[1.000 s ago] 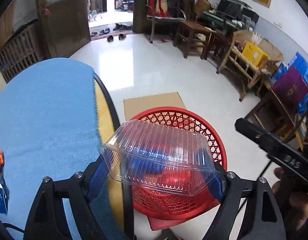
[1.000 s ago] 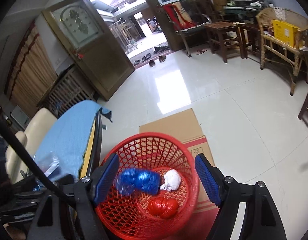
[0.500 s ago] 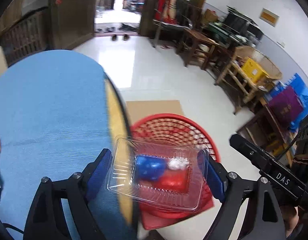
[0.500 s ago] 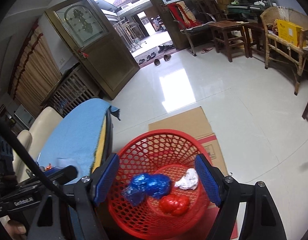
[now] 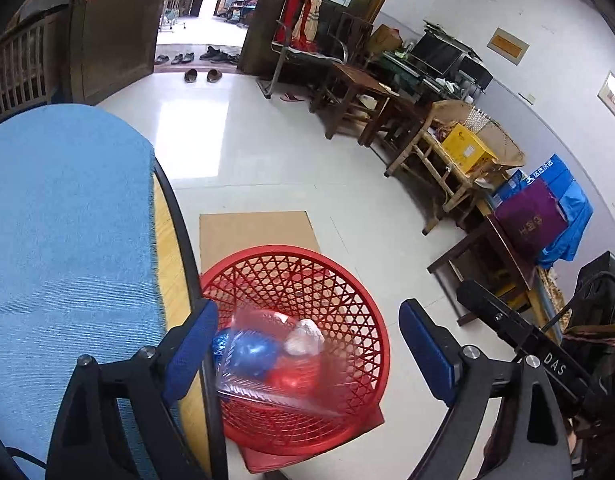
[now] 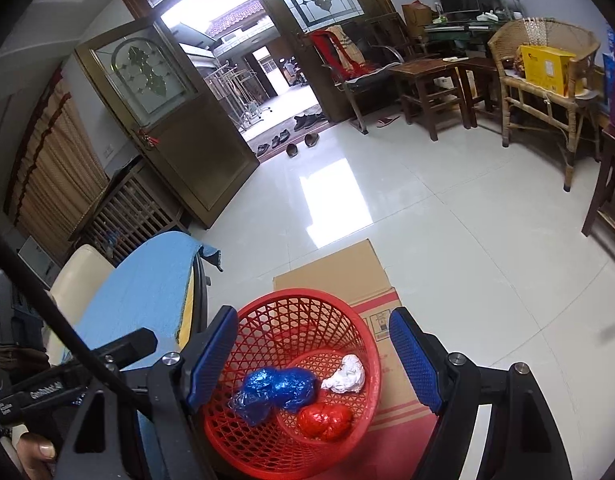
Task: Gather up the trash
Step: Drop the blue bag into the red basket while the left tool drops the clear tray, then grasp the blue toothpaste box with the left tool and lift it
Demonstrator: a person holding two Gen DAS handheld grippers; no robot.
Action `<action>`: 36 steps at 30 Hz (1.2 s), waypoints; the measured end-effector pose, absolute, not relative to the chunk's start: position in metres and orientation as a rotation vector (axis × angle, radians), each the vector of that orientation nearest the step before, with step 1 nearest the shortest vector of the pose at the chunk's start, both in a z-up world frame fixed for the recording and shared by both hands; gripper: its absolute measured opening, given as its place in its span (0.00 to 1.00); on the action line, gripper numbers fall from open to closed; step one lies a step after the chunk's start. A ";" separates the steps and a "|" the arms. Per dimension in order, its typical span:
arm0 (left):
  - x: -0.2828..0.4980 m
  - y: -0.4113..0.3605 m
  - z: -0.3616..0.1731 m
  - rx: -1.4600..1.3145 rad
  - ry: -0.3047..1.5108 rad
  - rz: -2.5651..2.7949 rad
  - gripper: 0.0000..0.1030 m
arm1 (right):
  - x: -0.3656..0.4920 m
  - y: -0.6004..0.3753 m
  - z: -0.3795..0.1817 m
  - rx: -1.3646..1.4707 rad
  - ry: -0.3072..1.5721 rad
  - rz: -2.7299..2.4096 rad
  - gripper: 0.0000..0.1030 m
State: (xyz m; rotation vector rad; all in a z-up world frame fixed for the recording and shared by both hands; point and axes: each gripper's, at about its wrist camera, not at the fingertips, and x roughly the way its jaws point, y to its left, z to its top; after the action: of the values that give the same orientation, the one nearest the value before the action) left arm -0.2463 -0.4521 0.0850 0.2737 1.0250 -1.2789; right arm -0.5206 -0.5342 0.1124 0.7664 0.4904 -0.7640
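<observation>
A red mesh basket [image 5: 359,280] stands on the floor beside the table; it also shows in the right wrist view [image 6: 267,312]. A clear plastic clamshell [image 5: 267,388], blurred, is inside the basket's mouth, free of my left gripper [image 5: 307,344], which is open above it. Under it lie blue [image 5: 253,352], white [image 5: 305,336] and red crumpled trash. My right gripper [image 6: 313,356] is open and empty above the basket, over blue [image 6: 279,390], white [image 6: 347,374] and red [image 6: 325,420] wads. The clamshell does not show in the right wrist view.
The round table with a blue cloth [image 5: 59,240] lies left of the basket. Flat cardboard [image 5: 255,228] lies under and behind the basket. Wooden chairs, tables and boxes [image 5: 467,148] line the right wall. An open doorway [image 6: 243,68] is at the far end.
My left gripper opened and let go of the clear clamshell, which dropped from between the fingers into the red basket. The right gripper stayed open over the basket.
</observation>
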 end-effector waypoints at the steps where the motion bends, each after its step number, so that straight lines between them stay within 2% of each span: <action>1: -0.246 -0.453 0.084 0.274 1.030 -1.278 0.89 | -0.520 -0.534 0.113 0.765 0.487 -0.762 0.78; 9: -0.230 -0.422 0.094 0.235 0.981 -1.227 0.89 | -0.523 -0.533 0.111 0.775 0.495 -0.759 0.78; 19: -0.170 -0.281 0.094 0.212 0.855 -0.849 0.89 | -0.445 -0.485 0.091 0.716 0.624 -0.572 0.78; 25: -0.129 -0.189 0.096 0.050 0.794 -0.569 0.89 | -0.392 -0.438 0.093 0.644 0.678 -0.453 0.78; 30: -0.083 -0.155 0.084 -0.135 0.874 -0.550 0.89 | -0.363 -0.404 0.100 0.592 0.703 -0.384 0.78; 33: -0.060 -0.155 0.076 -0.087 0.905 -0.629 0.89 | -0.357 -0.389 0.106 0.561 0.708 -0.361 0.78; 36: -0.055 -0.155 0.076 0.114 0.855 -0.767 0.89 | -0.355 -0.382 0.109 0.541 0.719 -0.356 0.78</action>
State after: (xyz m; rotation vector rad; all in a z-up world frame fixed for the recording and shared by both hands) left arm -0.0549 -0.1555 0.0759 0.1141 0.8552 -0.7669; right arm -0.3554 -0.3820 0.1090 0.5408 0.7188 -0.3558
